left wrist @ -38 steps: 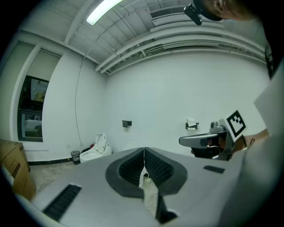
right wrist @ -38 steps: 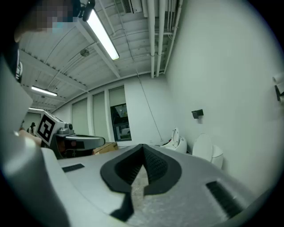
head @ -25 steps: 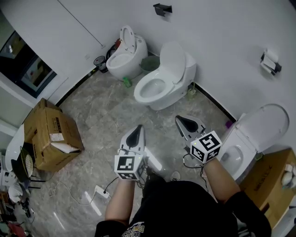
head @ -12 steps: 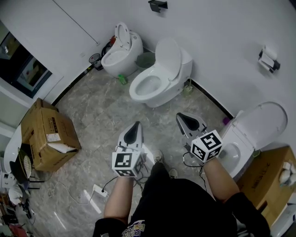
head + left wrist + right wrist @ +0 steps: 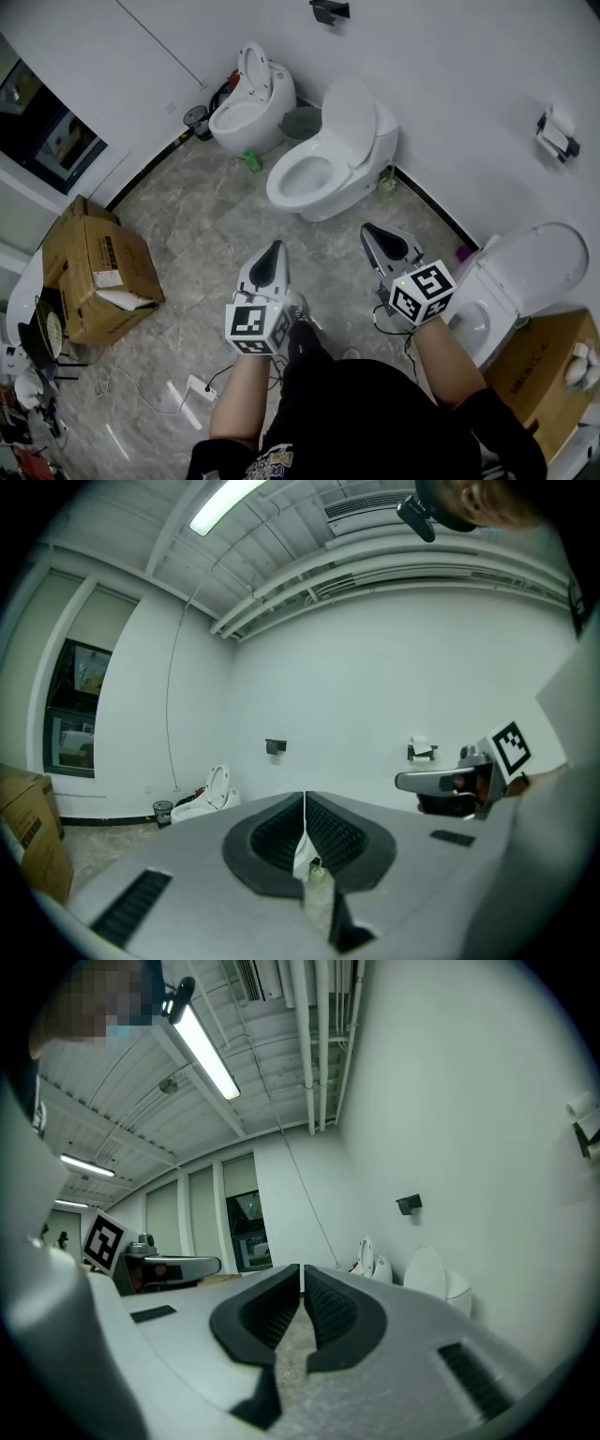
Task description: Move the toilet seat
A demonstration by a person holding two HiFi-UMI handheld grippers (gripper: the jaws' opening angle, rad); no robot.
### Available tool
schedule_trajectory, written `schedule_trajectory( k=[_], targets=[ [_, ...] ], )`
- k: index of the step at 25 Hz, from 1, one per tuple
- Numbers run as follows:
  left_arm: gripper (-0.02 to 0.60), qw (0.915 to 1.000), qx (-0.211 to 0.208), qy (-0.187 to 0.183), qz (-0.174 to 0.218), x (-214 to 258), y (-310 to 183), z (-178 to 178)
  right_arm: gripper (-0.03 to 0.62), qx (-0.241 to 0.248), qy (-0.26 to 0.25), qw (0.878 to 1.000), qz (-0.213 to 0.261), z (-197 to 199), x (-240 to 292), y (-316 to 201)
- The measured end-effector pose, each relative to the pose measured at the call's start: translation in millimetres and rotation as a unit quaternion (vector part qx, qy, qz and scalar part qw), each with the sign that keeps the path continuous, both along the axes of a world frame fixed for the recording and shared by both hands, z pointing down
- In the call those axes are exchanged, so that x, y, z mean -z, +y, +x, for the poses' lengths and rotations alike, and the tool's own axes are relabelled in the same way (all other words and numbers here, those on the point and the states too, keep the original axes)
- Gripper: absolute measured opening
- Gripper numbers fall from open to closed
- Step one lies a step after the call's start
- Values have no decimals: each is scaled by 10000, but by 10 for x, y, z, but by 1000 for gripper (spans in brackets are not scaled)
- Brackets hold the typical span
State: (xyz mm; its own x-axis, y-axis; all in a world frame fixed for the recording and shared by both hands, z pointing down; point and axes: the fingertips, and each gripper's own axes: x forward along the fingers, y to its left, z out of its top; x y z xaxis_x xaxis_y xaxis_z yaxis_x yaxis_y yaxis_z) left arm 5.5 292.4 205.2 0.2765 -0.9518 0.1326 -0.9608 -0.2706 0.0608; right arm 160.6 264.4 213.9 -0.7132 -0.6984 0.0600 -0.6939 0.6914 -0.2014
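Looking down, the head view shows the left tongs (image 5: 274, 247) and right tongs (image 5: 369, 229) both closed and empty, well apart from the toilet (image 5: 361, 141) ahead. Its seat (image 5: 276, 191) seemingly lies down, lid (image 5: 349, 114) raised.
Left gripper view: jaws together, nothing held.
Right gripper view: the same.
The seat is probably light, stiff, slick plastic, hinged behind; pinch its front rim.

Sanitary-ware display or test room: several toilets (image 5: 333, 159) lined along white wall (image 5: 450, 66), cardboard boxes (image 5: 89, 267), exposed ceiling pipes (image 5: 319, 1044).
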Motion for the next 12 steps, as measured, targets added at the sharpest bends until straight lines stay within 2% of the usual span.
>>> schedule_trajectory(
  k=[5, 12],
  targets=[
    [6, 10000, 25, -11, -10, -62, -289, -268, 31, 54, 21, 10000, 39, -266, -22, -299],
    [8, 9999, -149, 77, -19, -80, -917, -777, 49, -53, 81, 10000, 20, -776, -13, -869]
  ],
)
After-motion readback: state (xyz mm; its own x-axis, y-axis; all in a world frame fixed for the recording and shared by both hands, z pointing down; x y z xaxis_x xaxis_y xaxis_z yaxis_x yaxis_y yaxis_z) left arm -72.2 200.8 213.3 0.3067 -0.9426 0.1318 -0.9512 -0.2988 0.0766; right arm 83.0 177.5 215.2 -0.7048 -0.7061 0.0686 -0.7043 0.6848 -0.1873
